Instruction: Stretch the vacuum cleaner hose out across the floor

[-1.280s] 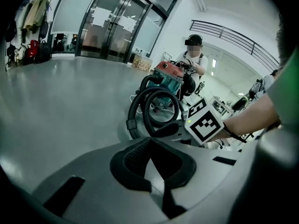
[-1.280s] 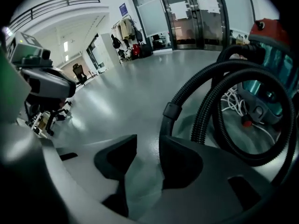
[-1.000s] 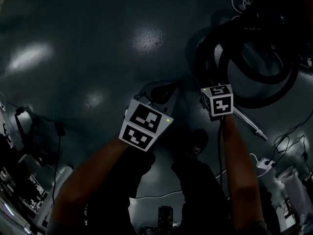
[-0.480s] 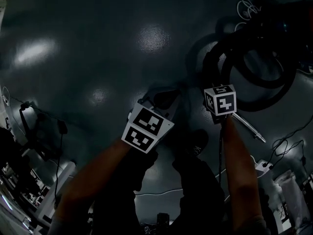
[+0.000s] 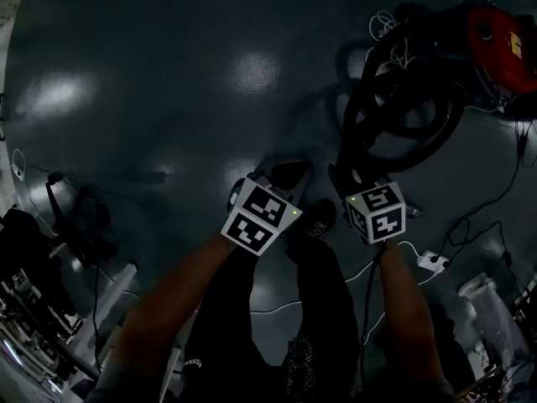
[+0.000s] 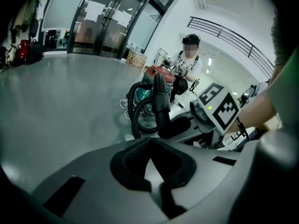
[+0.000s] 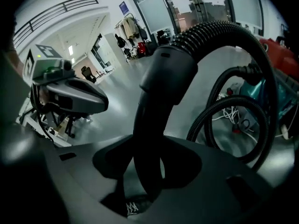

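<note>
The black ribbed vacuum cleaner hose (image 5: pixel 409 112) is lying in loose, overlapping loops on the dark glossy floor (image 5: pixel 168 49), just beside the red vacuum cleaner (image 5: pixel 491 36) at the upper right of the head view. Its near end, a smooth curved black handle piece, is standing up off the floor between the jaws of my right gripper (image 5: pixel 351 181), which are pressing on it from both sides. From the handle's collar the ribbed tube is arching over and dropping back to the coils, not yet stretched out.
</note>
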Motion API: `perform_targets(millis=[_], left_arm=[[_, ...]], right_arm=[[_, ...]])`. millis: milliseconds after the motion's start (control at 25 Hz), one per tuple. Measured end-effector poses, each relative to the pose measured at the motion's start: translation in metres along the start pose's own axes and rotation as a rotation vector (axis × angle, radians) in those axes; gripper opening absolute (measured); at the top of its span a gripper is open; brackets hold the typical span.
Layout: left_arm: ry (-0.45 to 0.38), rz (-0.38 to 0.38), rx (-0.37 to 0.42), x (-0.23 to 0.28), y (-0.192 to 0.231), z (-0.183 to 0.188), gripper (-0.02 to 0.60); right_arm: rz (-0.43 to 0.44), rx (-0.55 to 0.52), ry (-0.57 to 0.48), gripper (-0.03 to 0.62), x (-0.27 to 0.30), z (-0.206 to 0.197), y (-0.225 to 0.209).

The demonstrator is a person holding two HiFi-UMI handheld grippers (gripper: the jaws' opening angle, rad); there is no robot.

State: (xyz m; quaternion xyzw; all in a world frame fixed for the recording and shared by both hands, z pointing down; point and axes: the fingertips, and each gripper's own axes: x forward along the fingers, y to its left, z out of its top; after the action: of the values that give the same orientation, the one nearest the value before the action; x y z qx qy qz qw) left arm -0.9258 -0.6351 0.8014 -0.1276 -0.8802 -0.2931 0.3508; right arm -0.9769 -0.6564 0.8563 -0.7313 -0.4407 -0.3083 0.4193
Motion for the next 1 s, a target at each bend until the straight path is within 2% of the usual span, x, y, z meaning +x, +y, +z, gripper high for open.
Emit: perform_targets(millis=[160, 400, 520, 600, 720, 840, 1000], left_arm=[[-0.021, -0.003, 0.014, -0.031, -0.041, 0.03, 0.008], [0.003, -0.068, 0.151, -0.07, -0.117, 0.065, 0.008], [-0.018, -0.117, 0.202, -0.101, -0.156, 0.084, 0.009], [-0.048, -0.112, 0.219, -0.123, -0.176, 0.099, 0.01], [-0.072, -0.096, 0.245, -0.149, -0.206, 0.118, 0.104], [-0.053, -0.083, 0.281, -0.166, -0.227, 0.124, 0.182], [-0.042, -0.01, 0.414, -0.202, -0.234, 0.138, 0.252]], right_arm=[[0.011, 0.008, -0.047, 0.175, -0.073, 0.016, 0.026], [0.025, 0.062, -0.144, 0.175, -0.178, 0.044, 0.051], [0.025, 0.109, -0.21, 0.175, -0.232, 0.061, 0.071], [0.027, 0.151, -0.262, 0.175, -0.266, 0.073, 0.082], [0.056, 0.217, -0.311, 0.175, -0.306, 0.081, 0.097], [0.106, 0.28, -0.364, 0.176, -0.334, 0.092, 0.116], [0.168, 0.314, -0.464, 0.175, -0.366, 0.129, 0.158]])
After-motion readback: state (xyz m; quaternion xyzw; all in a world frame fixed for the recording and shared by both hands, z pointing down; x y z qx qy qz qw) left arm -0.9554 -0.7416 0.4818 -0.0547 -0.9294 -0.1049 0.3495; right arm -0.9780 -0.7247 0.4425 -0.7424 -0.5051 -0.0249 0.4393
